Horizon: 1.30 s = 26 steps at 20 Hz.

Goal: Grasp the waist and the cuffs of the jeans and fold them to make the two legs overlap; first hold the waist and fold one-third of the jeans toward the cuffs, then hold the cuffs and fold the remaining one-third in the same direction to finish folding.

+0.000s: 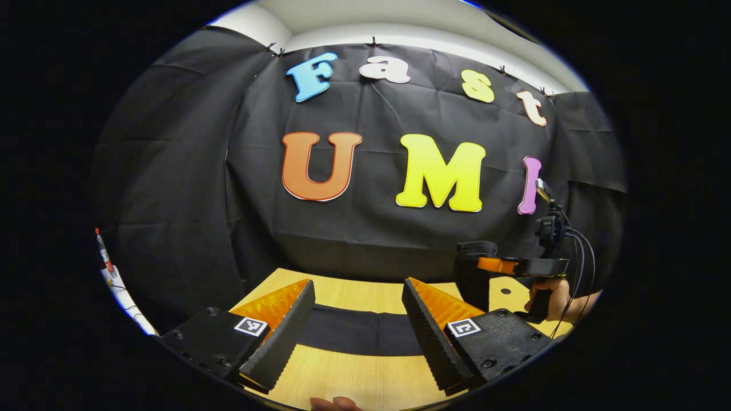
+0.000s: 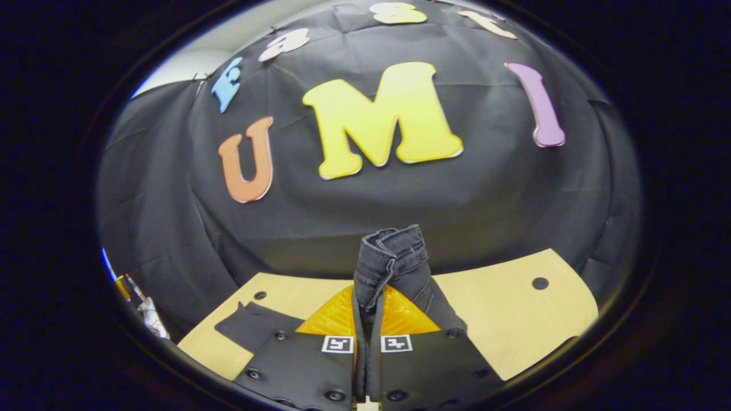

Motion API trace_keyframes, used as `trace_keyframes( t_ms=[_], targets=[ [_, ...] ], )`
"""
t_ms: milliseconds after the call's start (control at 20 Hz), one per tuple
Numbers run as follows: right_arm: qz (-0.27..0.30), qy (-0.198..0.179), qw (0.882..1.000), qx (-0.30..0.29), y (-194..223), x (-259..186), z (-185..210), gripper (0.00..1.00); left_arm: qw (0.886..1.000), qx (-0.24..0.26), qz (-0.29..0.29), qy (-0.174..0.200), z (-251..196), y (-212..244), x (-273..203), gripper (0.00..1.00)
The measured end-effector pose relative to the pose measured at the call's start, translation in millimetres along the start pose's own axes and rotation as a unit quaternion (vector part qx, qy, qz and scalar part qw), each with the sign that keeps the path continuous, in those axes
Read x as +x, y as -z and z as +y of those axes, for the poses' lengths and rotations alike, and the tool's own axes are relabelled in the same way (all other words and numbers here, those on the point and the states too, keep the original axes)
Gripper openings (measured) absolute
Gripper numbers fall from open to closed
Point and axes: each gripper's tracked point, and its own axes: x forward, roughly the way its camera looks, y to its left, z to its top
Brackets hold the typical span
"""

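Note:
The black jeans (image 1: 360, 331) lie as a flat dark band on the wooden table (image 1: 342, 377), just beyond and between my left gripper's spread fingers. My left gripper (image 1: 358, 288) is open above the table and holds nothing. In the right gripper view, my right gripper (image 2: 368, 302) is shut on a bunched, stitched edge of the jeans (image 2: 391, 257), which stands up above the fingertips. Another flat part of the jeans (image 2: 251, 325) rests on the table to the left. The left gripper view also shows the right gripper (image 1: 514, 266) at the right, held by a hand (image 1: 548, 302), with dark cloth (image 1: 474, 274) hanging from it.
The table (image 2: 514, 325) has a small round hole (image 2: 539, 282) near its far right. The black cloth wall stands close behind the table. A red-tipped pen (image 1: 103, 251) and some clutter (image 2: 134, 299) sit off the table's left side. A fingertip (image 1: 337, 404) shows at the bottom edge.

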Motion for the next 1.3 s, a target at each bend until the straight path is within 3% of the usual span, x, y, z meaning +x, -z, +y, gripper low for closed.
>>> trace_keyframes(
  t_ms=[550, 1100, 1200, 1300],
  targets=[
    [0.084, -0.029, 0.995, -0.054, 122, 51, 81, 0.03, 0.999, -0.031, 0.008, -0.012, 35, 3, -3, 0.99],
    [0.186, -0.044, 0.978, -0.088, 211, 71, 96, 0.03, 0.999, -0.037, 0.030, -0.002, 48, 16, 4, 0.99],
    [0.189, -0.038, 0.976, -0.099, 217, 73, 96, 0.07, 0.999, -0.035, 0.033, 0.000, 49, 16, 4, 0.99],
    [0.191, -0.034, 0.975, -0.106, 224, 74, 97, 0.05, 0.999, -0.033, 0.035, -0.001, 53, 16, 4, 0.99]
  ],
)
